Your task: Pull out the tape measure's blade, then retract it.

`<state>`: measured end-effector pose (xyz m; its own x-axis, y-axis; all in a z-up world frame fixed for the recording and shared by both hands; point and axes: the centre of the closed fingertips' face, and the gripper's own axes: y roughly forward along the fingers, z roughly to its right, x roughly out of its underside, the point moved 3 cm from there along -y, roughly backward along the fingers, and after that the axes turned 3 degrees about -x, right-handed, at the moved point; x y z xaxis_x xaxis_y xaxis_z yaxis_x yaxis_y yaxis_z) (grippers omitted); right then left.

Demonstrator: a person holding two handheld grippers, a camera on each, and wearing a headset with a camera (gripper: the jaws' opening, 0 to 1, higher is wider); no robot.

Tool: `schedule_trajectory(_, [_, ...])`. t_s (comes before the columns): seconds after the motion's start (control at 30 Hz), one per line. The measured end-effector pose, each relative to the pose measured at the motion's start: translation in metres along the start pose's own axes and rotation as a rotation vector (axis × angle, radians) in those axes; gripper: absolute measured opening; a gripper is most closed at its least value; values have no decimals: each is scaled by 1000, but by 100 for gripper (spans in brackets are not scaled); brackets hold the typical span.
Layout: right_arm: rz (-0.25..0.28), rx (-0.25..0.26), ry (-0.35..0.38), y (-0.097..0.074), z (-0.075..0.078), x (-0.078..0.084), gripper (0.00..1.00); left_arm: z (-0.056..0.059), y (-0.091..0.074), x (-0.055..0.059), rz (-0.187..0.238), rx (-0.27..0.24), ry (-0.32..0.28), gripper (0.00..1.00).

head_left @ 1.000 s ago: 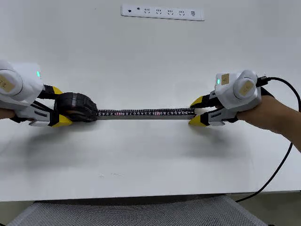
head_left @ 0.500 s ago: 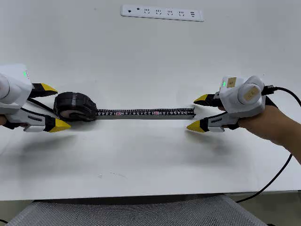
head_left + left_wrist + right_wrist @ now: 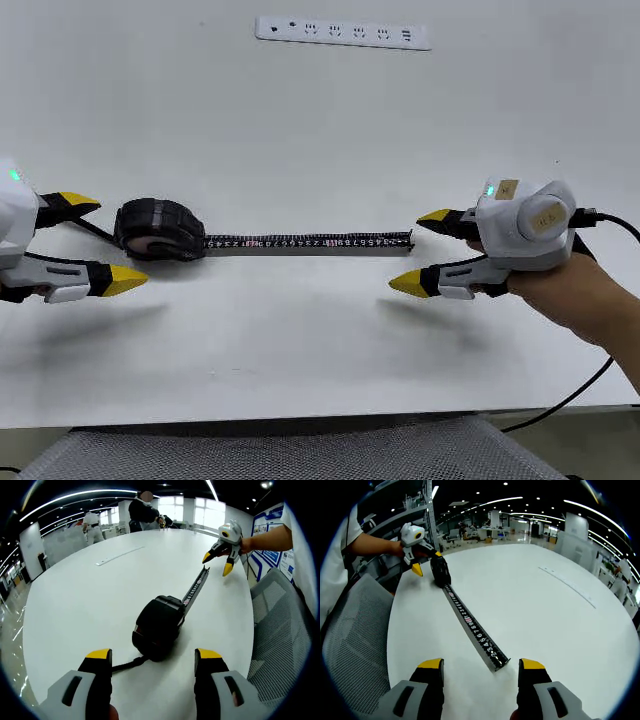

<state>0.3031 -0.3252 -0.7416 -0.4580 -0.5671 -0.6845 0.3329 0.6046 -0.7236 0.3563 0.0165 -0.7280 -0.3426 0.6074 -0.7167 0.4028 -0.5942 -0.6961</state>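
The left gripper (image 3: 110, 240) gapes wide just left of the tape measure's case (image 3: 160, 229), holding nothing. The case lies on the table (image 3: 300, 130) and looks hard, rubbery and weighty (best pinched across its flanks). To its right the blade (image 3: 310, 242) lies thin and springy. Beyond the blade's tip, the right gripper (image 3: 411, 251) stands wide and empty. I cannot make out the case's lock button.

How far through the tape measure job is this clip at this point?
Done: the blade lies pulled out across the table from the tape measure case. In hand: nothing; the left tool and right tool are open, one at the case and one at the blade tip, gripping neither. Left: retracting the blade.
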Motion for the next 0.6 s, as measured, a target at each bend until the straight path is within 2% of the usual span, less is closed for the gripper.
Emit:
schedule_trajectory(0.2, [7,20,5,-3,-7,0,61,5,-9,2,38,-37,-56,66])
schedule_trajectory(0.43, [4,36,29,-5,-16,1,68,17,-14,7,50,-48,-120,70])
schedule_trajectory(0.5, [3,46,37,-7,-18,2,70,19,-15,10,46,-63,-120,73])
schedule_trajectory(0.6, [24,53,68,-9,-21,0,73,22,-19,10,51,-73,-136,76])
